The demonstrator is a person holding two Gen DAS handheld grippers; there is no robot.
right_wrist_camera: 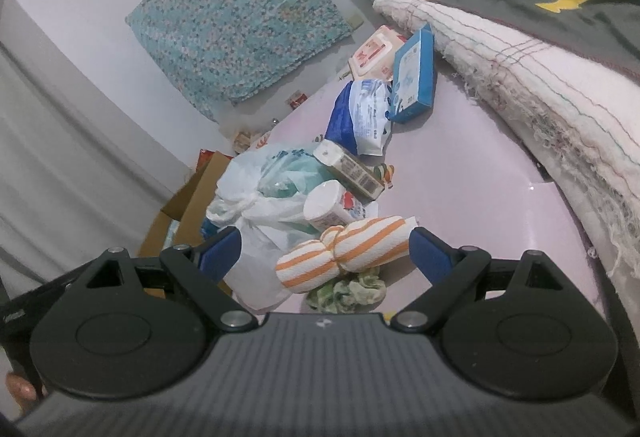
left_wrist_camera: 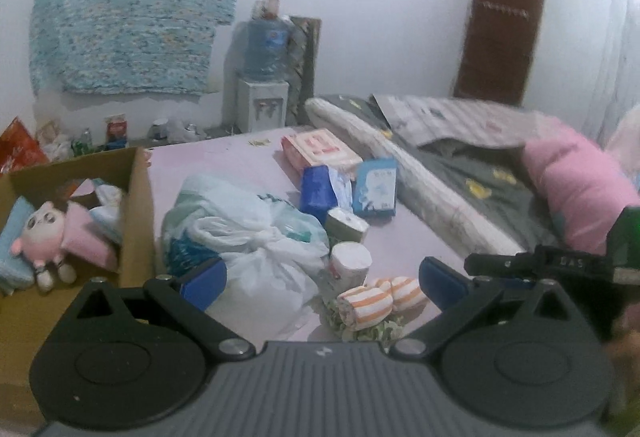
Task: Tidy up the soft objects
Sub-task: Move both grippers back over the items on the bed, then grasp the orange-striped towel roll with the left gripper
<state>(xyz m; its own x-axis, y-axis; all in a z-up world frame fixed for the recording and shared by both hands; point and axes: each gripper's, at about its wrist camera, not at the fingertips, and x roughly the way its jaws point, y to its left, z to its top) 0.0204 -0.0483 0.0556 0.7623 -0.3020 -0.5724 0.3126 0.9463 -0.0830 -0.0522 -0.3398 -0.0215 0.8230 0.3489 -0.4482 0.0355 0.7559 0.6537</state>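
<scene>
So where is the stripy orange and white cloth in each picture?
Left wrist view: the striped cloth lies low and centre-right on the pink sheet, between the open fingers of the left gripper.
Right wrist view: it sits low in the middle, between the open fingers of the right gripper.
Shared landmark: the white paper roll just behind it.

Matt cardboard box, glossy crinkled plastic bag, soft striped cloth roll, frayed quilt.
</scene>
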